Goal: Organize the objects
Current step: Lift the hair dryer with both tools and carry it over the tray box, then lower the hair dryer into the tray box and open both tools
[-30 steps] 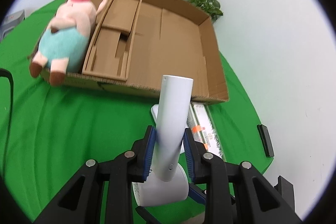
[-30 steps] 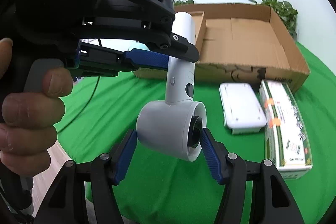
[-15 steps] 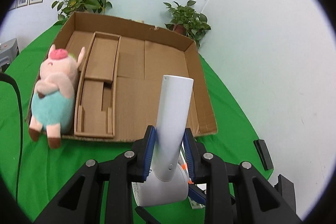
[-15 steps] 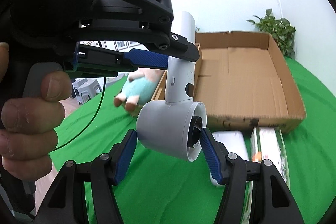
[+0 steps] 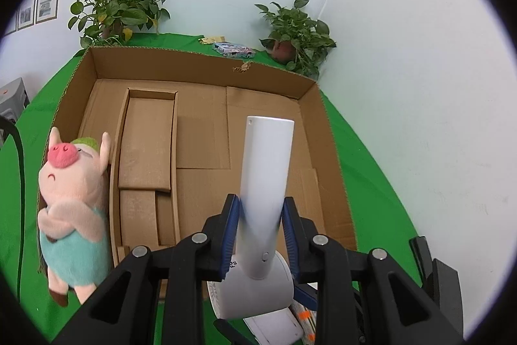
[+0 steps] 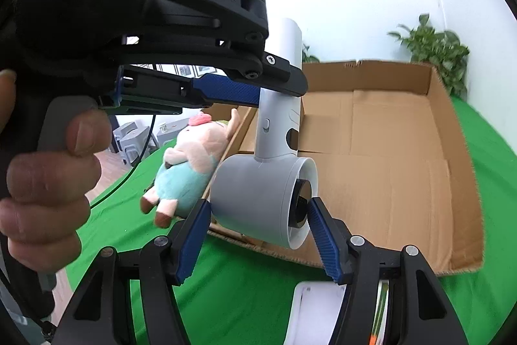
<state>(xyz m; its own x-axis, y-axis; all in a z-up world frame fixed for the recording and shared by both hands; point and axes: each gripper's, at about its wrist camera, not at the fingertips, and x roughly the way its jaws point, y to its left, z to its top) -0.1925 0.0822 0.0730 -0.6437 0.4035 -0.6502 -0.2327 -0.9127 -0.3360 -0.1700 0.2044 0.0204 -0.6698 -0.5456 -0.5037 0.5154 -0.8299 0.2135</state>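
Above the box (image 5: 310, 125), you clamp the dryer (image 6: 261, 193): left gripper (image 5: 260, 215) narrowly on its handle, right gripper (image 6: 258, 235) half-open across its barrel. Rigid, smooth, probably head-heavy; support both.

white case (image 6: 318, 312): cut off by bottom edge | striped box (image 6: 379, 309): mostly hidden behind right tongs (image 6: 258, 231)
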